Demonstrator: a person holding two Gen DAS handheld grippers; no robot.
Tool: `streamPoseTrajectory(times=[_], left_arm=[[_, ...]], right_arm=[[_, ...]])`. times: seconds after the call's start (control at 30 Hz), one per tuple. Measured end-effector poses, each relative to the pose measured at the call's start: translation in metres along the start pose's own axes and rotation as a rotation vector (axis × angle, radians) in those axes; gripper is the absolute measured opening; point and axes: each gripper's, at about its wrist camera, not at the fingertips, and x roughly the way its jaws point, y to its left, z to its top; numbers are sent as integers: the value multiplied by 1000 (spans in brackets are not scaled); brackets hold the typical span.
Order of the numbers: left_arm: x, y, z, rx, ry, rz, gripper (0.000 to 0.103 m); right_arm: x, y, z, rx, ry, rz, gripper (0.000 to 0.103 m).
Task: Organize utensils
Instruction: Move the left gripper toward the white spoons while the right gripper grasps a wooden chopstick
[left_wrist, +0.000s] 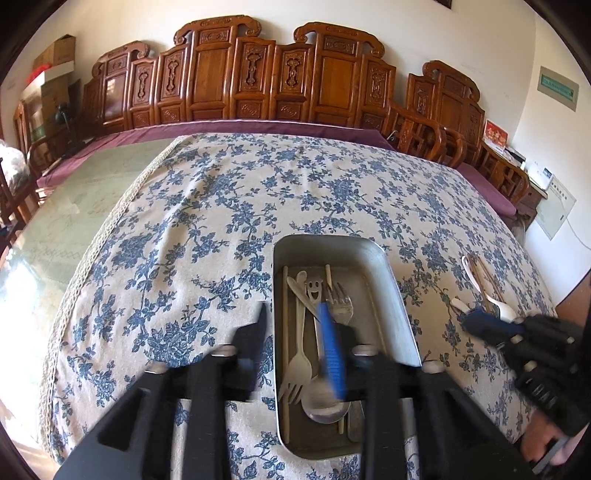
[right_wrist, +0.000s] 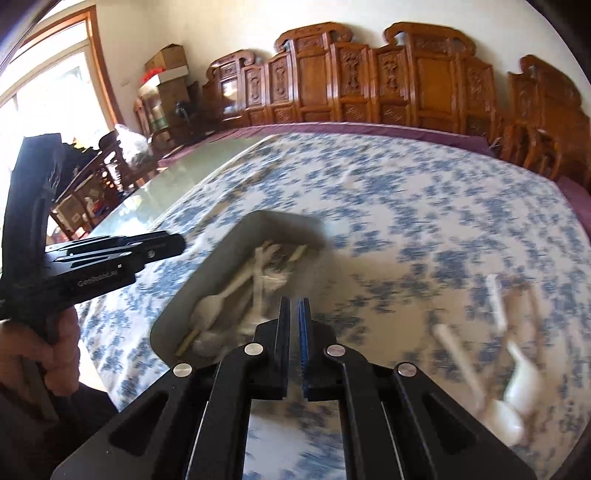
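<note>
- Left gripper (left_wrist: 299, 332): jaws partly apart over the near end of the metal tray (left_wrist: 391, 280), nothing pinched; its blue-padded finger (left_wrist: 332, 354) is blurred above the cutlery.
- Right gripper (right_wrist: 294, 332): jaws closed together, nothing between them, over the cloth just right of the tray.
- In the tray: a pale fork (left_wrist: 295, 365), a metal spoon (left_wrist: 325, 402), a metal fork (left_wrist: 340, 302), chopsticks (left_wrist: 285, 332).
- On the floral tablecloth (left_wrist: 207, 229), right of the tray: white spoons (right_wrist: 517, 384) and brown chopsticks (left_wrist: 487, 277).
</note>
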Motion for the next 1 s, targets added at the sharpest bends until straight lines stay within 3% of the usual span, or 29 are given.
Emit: streamPoseTrajectory(times=[0.17,0.27,0.43,0.6,0.77,1.0], left_arm=[[0,-9,0,2,-9,-14,61],[0,-19,0,23,-11,-22,66],[3,-38,-3,44,-4,-44,67],[4,-60,-9,64,3,-66,67],[7,-85,-17,115,21,-71,67],[8,-106,-23,138,36,-91,67]], right_arm=[[-25,-44,-9,-6,-17,-107,6],[-31,-69,-16,4,-9,-156,6],[-37,-105,-29,20,4,-217,6],[-20,-126,-43,65,61,-206,6],[5,-129,-53,101,124,-205,13],[26,-132,-55,119,169,-248,14]])
